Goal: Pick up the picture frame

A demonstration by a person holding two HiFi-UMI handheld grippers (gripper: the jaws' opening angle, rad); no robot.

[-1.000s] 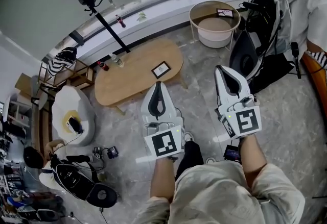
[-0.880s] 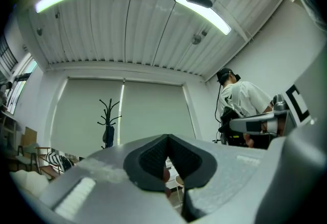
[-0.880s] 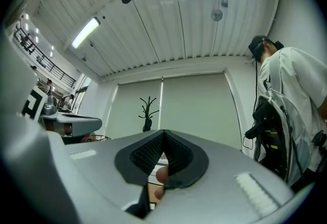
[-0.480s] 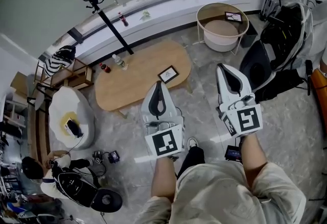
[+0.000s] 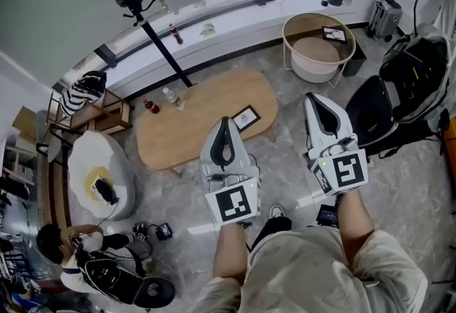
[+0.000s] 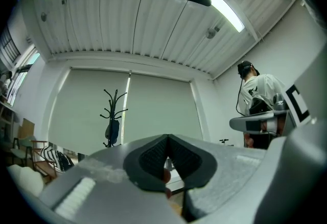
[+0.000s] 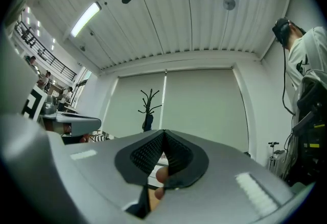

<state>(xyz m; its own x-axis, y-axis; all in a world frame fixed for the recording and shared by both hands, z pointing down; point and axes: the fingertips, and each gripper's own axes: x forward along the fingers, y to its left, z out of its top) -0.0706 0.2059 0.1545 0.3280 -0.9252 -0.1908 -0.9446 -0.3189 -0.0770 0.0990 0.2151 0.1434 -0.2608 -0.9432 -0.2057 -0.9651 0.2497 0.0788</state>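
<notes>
Pale stone floor (image 5: 174, 187) is seen from above, with a low oval wooden worktop (image 5: 185, 133) set on it. Bottles (image 5: 173, 98) stand at the worktop's left end, well apart from the frame (image 5: 245, 117), which lies flat near the right end, close to the near edge. Just beside it in the head view, the left gripper (image 5: 224, 123) is held with its jaws pressed together and nothing between them. The right gripper (image 5: 312, 98) is held further right, over bare floor, equally closed and empty. Both are tilted slightly upward, so only ceiling, blind and a coat stand (image 6: 113, 116) are caught by their own cameras. Farther right, a round stand (image 5: 286, 37) carries a second small frame (image 5: 334, 34).

Several faults can be foreseen. If the jaws are not opened before the frame is reached, it would be shoved rather than gripped, and could be slid over the near edge onto the floor. Because it lies flat, a jaw would have to be worked under its rim, and a shallow bite on so thin an edge could let it slip when lifted. The wrong frame could also be taken, since two are present.
</notes>
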